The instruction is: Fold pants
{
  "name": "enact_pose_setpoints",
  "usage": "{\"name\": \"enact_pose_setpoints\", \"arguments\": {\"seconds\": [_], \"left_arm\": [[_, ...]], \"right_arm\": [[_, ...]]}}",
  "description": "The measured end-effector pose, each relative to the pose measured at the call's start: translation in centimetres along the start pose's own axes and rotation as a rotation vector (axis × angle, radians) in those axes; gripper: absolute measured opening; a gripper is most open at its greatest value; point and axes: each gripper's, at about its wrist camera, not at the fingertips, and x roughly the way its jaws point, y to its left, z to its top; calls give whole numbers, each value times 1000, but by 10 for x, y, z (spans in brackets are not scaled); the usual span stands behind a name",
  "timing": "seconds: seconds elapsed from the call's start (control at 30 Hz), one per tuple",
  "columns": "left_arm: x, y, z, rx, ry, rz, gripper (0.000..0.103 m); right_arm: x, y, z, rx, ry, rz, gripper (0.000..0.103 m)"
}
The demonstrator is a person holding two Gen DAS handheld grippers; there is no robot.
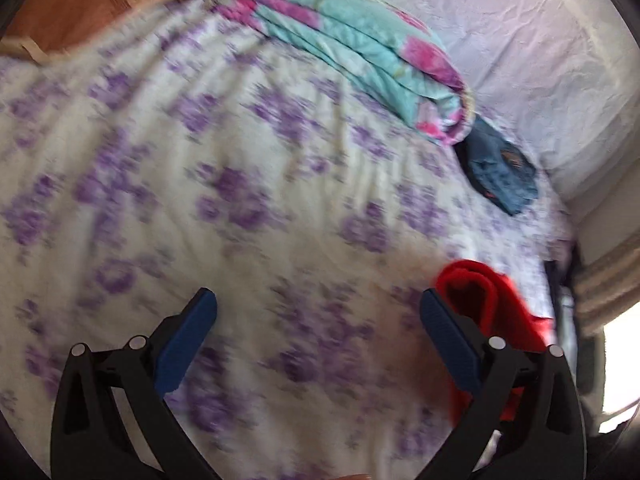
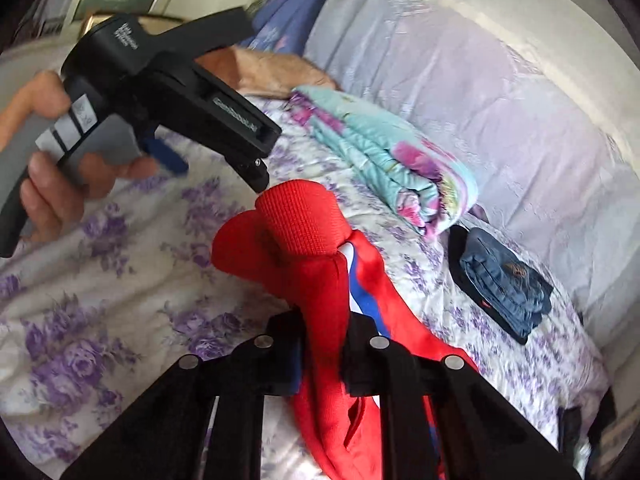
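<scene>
The red pants (image 2: 304, 232), with a blue and white side stripe, are bunched on the purple-flowered bed sheet (image 2: 80, 340). My right gripper (image 2: 322, 344) is shut on a fold of their red fabric, and a knit cuff or waistband stands up beyond its fingers. My left gripper (image 1: 318, 296) is open above bare sheet (image 1: 200, 160), nothing between its blue pads. A rolled red edge of the pants (image 1: 480, 300) lies just outside its right finger (image 1: 448, 336). In the right wrist view a person's hand (image 2: 44, 184) holds the left gripper's black body (image 2: 172, 92) up and left of the pants.
A folded teal and pink quilt (image 2: 392, 160) lies behind the pants, with folded blue jeans (image 2: 504, 280) to its right. A lilac padded cover (image 2: 500, 100) rises along the far side. A brown pillow (image 1: 68, 12) sits at the far left. The bed's edge drops away at right (image 1: 560, 292).
</scene>
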Motion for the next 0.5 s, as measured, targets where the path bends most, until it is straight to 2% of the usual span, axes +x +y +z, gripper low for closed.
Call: {"name": "enact_pose_setpoints", "arguments": {"seconds": [0.1,0.17,0.2,0.3,0.33,0.43,0.5], "left_arm": [[-5,-4,-6,-68,49,-142,99],[-4,-14,-13,-53,115,-226,99],[-1,-20,-17,-42,146,-241,99],[7,-26,-21,-46,178,-213,99],[10,-27,-22,-64,194,-229,99],[19,-30,-22,-138,244,-352,99],[18,-35,-23,-159,239,-390,99]], "right_arm": [[-3,-1,-4,9,-20,-9,15],[-8,1,-8,21,-26,-1,15],[-9,1,-8,25,-29,3,15],[-8,-3,-10,34,-40,11,15],[-9,-3,-11,35,-43,10,15],[-12,-2,-13,31,-51,-4,15],[-14,-4,-13,42,-55,-4,15]]}}
